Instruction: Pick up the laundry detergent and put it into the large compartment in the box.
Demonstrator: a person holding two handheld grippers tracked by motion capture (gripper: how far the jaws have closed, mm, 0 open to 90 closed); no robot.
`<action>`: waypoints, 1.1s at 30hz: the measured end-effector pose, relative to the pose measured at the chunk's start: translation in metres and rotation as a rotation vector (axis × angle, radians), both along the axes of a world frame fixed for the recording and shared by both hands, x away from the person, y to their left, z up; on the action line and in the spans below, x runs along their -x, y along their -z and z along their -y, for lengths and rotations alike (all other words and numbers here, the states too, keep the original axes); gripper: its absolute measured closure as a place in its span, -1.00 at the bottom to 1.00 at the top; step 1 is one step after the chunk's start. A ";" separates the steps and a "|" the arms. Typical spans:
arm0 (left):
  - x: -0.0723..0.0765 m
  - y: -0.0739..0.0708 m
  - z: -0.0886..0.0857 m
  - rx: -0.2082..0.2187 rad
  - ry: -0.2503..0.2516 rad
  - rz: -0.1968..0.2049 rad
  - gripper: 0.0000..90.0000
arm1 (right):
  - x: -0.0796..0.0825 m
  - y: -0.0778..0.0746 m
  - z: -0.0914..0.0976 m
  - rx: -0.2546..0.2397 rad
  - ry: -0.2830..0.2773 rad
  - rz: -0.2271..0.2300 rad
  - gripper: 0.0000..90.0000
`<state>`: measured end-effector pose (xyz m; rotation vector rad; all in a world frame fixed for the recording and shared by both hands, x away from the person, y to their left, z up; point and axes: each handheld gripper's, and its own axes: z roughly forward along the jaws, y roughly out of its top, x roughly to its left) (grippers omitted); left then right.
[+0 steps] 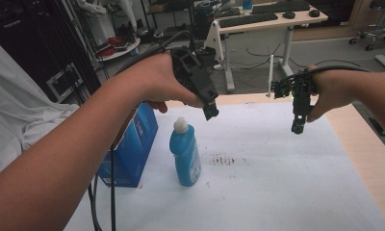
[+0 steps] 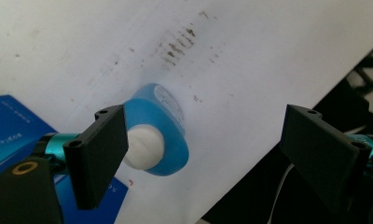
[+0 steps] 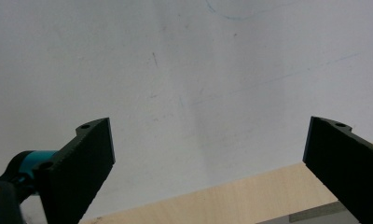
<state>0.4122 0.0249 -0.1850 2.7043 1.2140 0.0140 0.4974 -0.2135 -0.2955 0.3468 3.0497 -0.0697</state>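
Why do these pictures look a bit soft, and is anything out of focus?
High view: dim, grainy, with the blue bottle fairly clear. Left gripper view: the bottle's white cap is blurred up close. Right gripper view: even light on the white table cover.

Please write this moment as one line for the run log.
left hand-held gripper: open, above bottle | right hand-held gripper: open, empty | bottle: upright beside box

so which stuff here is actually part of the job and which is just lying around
Part of the job:
- blue bottle with white cap, upright on the white sheet
- left claw, open, above the bottle
- brown stain beside the bottle, possibly

Just lying about:
- blue box left of the bottle
- white cloth at the left edge
- desk with keyboards behind
- right claw, open, over the bare sheet
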 end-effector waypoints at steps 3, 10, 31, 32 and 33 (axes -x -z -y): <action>0.000 0.001 -0.008 0.004 -0.082 0.022 -0.66 | 0.001 0.001 -0.002 0.004 -0.011 -0.005 -0.98; 0.000 0.011 -0.020 -0.006 -0.188 0.017 -0.66 | 0.004 0.000 -0.004 0.000 -0.014 -0.004 -0.98; -0.002 0.063 -0.034 -0.043 -0.244 -0.045 -0.66 | 0.004 0.007 -0.007 0.008 -0.005 -0.012 -0.98; -0.002 0.063 -0.034 -0.043 -0.244 -0.045 -0.66 | 0.004 0.007 -0.007 0.008 -0.005 -0.012 -0.98; -0.002 0.068 -0.035 -0.041 -0.250 -0.048 -0.66 | 0.004 0.008 -0.006 0.011 -0.002 -0.014 -0.98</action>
